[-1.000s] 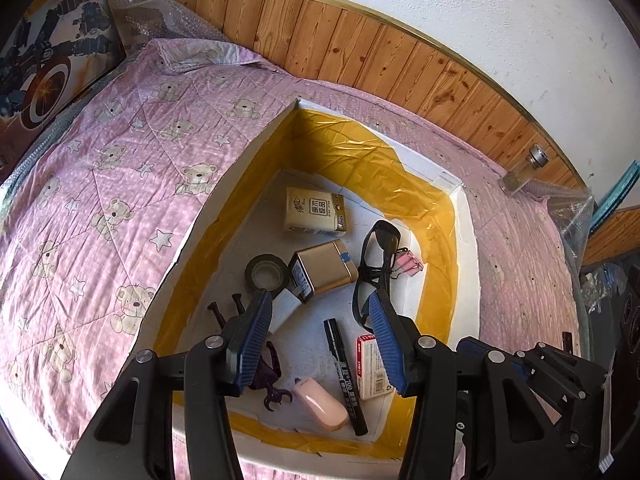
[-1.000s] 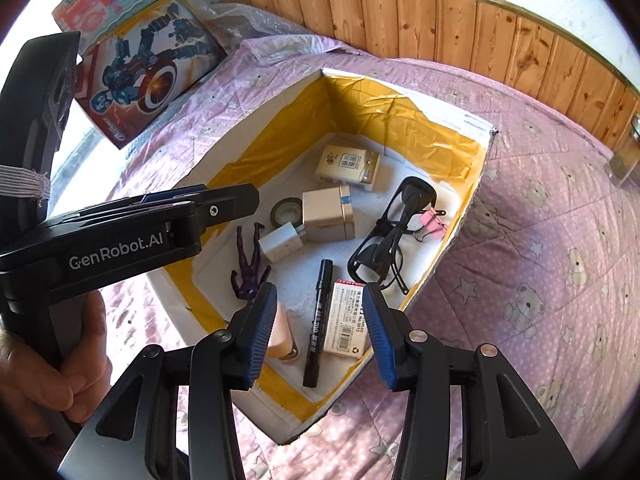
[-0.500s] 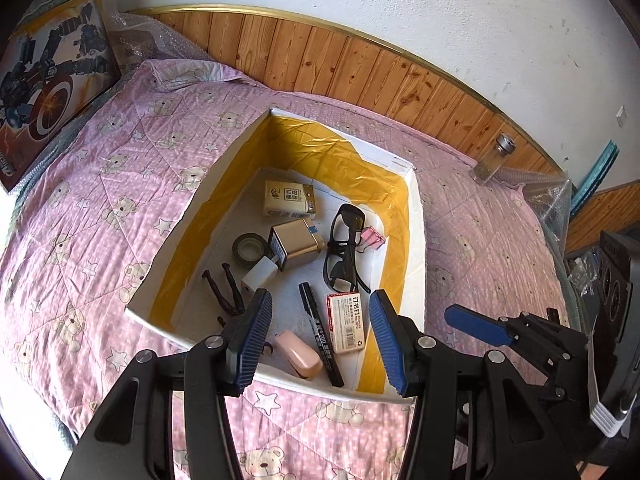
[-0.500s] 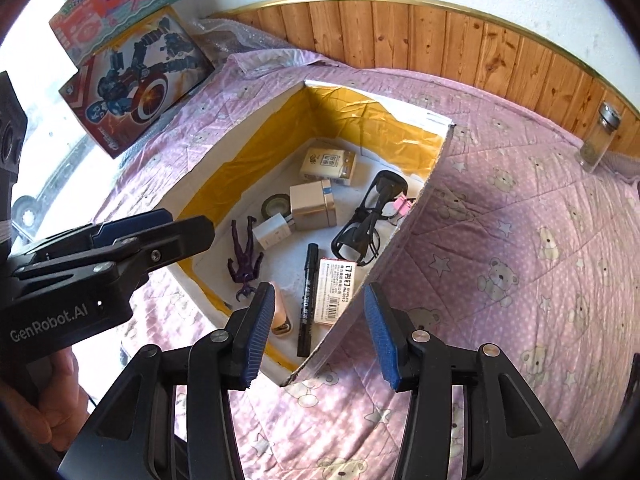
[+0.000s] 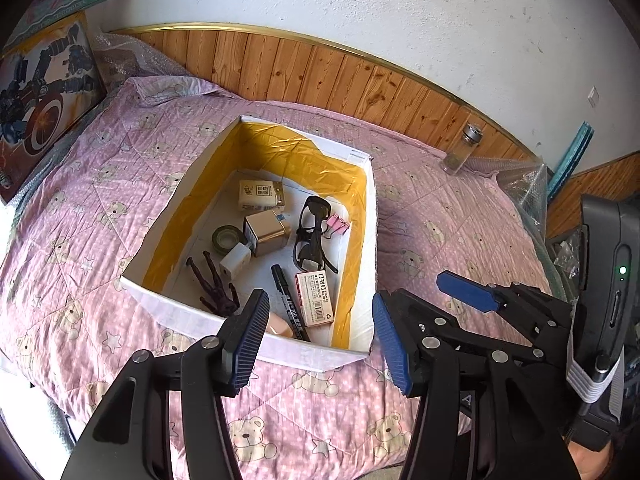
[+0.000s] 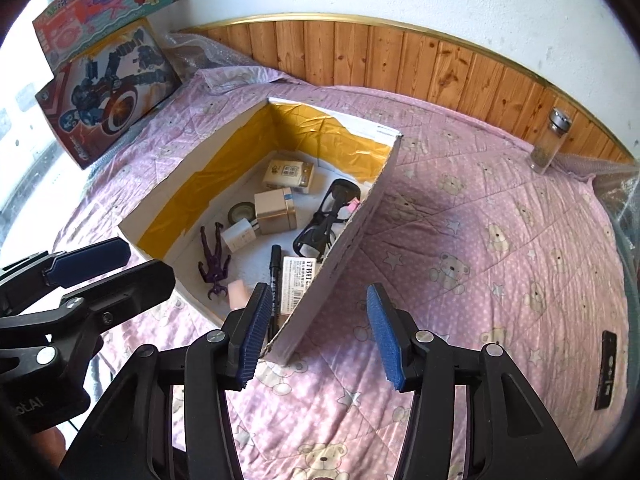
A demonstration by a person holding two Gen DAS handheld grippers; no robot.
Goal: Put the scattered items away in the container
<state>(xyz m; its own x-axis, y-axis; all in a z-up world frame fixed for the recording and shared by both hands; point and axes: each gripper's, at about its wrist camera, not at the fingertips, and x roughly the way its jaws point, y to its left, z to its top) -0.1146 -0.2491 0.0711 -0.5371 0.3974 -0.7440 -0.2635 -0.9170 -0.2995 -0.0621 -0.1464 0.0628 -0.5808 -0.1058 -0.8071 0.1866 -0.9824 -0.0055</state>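
A white cardboard box (image 5: 256, 344) (image 6: 352, 236) lined with yellow tape sits on the pink bear quilt. Inside lie black glasses (image 5: 314, 236) (image 6: 324, 220), a black marker (image 5: 288, 300) (image 6: 274, 276), a staples box (image 5: 314, 298) (image 6: 298, 276), a purple figure (image 5: 214, 284) (image 6: 214, 266), a gold tin (image 5: 266, 232) (image 6: 274, 212), a tape roll (image 5: 227, 237), a beige box (image 5: 260, 196), a white charger (image 5: 236, 260) and a pink clip (image 5: 338, 226). My left gripper (image 5: 318, 340) hangs open above the box's near wall. My right gripper (image 6: 316, 336) is open over the box's near corner. Both are empty.
A glass jar (image 5: 460, 148) (image 6: 548, 140) stands by the wooden wall panel at the back right. Toy boxes (image 6: 108, 84) lean at the back left. A dark flat object (image 6: 608, 368) lies on the quilt at the right. Bubble wrap (image 5: 524, 188) lies at the right edge.
Both grippers have pulled up and back from inside the box, so the whole box and more of the quilt now show. The items inside have not moved.
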